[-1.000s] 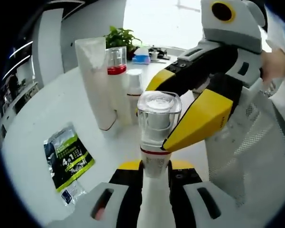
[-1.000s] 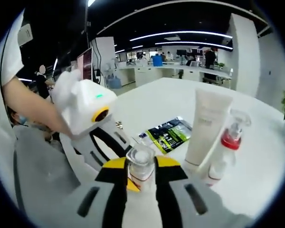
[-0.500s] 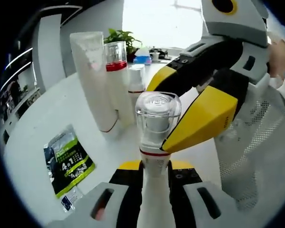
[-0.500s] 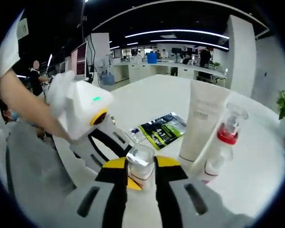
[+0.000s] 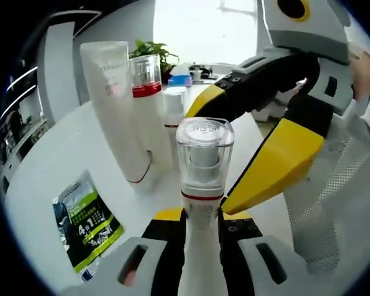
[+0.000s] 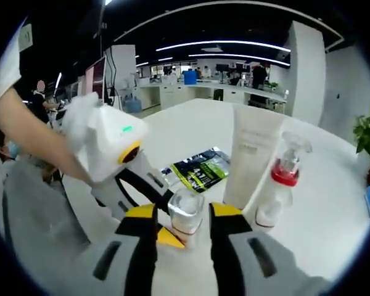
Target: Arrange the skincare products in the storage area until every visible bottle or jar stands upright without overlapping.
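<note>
My left gripper (image 5: 201, 221) is shut on the neck of a white bottle with a clear square cap (image 5: 204, 154), held upright. My right gripper (image 6: 184, 214) stands open, its yellow fingers (image 5: 277, 163) spread on either side of that cap (image 6: 186, 211) without pressing it. Behind, a tall white tube (image 5: 114, 111) stands on its cap. A spray bottle with a red collar (image 5: 148, 105) and a smaller white bottle (image 5: 174, 114) stand upright beside it. In the right gripper view the tube (image 6: 253, 154) and the spray bottle (image 6: 282, 185) stand to the right.
A green and black sachet (image 5: 86, 219) lies flat on the white table (image 5: 55, 154) to the left; it also shows as the sachet (image 6: 197, 169). A potted plant (image 5: 149, 49) and a blue object (image 5: 180, 79) sit at the far edge. A person's arm (image 6: 31, 142) holds the left gripper.
The right gripper's jaws have spread apart and let go of the clear cap. The left gripper still holds the bottle, and both views have shifted slightly.
</note>
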`<state>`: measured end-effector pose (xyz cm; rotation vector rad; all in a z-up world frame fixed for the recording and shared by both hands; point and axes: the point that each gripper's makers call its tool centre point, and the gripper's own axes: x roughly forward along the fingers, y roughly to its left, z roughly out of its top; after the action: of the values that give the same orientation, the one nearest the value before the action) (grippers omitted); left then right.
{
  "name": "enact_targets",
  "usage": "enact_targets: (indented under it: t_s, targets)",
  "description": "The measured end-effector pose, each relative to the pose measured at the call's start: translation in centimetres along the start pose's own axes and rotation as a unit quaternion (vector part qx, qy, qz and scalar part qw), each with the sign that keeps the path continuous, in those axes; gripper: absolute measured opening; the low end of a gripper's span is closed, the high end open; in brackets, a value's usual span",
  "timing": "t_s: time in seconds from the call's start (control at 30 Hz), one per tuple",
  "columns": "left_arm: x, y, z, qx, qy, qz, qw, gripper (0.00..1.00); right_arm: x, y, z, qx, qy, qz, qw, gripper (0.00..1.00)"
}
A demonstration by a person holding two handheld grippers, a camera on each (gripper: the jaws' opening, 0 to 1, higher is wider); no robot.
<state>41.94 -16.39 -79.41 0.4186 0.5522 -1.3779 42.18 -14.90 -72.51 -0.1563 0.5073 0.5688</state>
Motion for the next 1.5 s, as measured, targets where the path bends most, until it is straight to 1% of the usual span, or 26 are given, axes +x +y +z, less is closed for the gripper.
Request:
enact_targets:
  t_s: [0.1, 0.27, 0.4, 0.5, 0.53, 0.6, 0.7, 0.83, 0.93, 1.03, 1.3, 1.5]
  targets:
    - [0.3, 0.3, 0.3, 0.001, -0.001, -0.003, 1.0, 0.16, -0.5, -0.2, -0.3, 0.002, 0.002, -0.003, 1.0, 0.35]
    - [1.0, 0.8, 0.8, 0.005, -0.002, -0.008, 1.0, 0.16, -1.8, -0.9, -1.7, 0.015, 0.013, -0.012, 0.9997, 0.39]
    - [1.7, 1.3, 1.3, 0.008, -0.003, -0.011, 0.9999, 0.16, -2.8, -1.6, -2.9, 0.029, 0.024, -0.021, 0.9991, 0.46]
    - [2.2, 1.7, 1.7, 0.008, -0.005, -0.012, 0.9999, 0.16, -3.3, -2.0, -3.5, 0.037, 0.029, -0.027, 0.9985, 0.51]
    - [2.4, 1.8, 1.9, 0.009, -0.006, -0.012, 0.9999, 0.16, -3.4, -2.2, -3.6, 0.046, 0.03, -0.03, 0.998, 0.54]
    - [2.6, 2.0, 2.1, 0.01, -0.006, -0.013, 0.9998, 0.16, -3.3, -2.4, -3.0, 0.051, 0.018, -0.032, 0.998, 0.58]
    - [3.1, 2.4, 2.4, 0.012, -0.006, -0.016, 0.9998, 0.16, -3.4, -2.7, -3.2, 0.044, 0.025, -0.034, 0.9982, 0.61]
    - [3.6, 2.7, 2.8, 0.015, -0.005, -0.018, 0.9997, 0.16, -3.6, -3.2, -3.1, 0.056, 0.019, -0.037, 0.9976, 0.7]
    - [3.8, 2.8, 2.9, 0.014, -0.005, -0.019, 0.9997, 0.16, -3.7, -3.4, -3.3, 0.056, 0.023, -0.041, 0.9973, 0.72]
    - [4.0, 2.8, 3.1, 0.015, -0.005, -0.02, 0.9997, 0.16, -3.8, -3.6, -3.4, 0.067, 0.021, -0.042, 0.9967, 0.73]
    - [4.4, 2.8, 3.4, 0.016, -0.003, -0.021, 0.9997, 0.16, -3.6, -3.5, -3.6, 0.062, 0.029, -0.038, 0.9969, 0.73]
    - [4.5, 2.8, 3.6, 0.018, -0.002, -0.024, 0.9995, 0.16, -3.5, -3.5, -4.0, 0.065, 0.034, -0.036, 0.9967, 0.78]
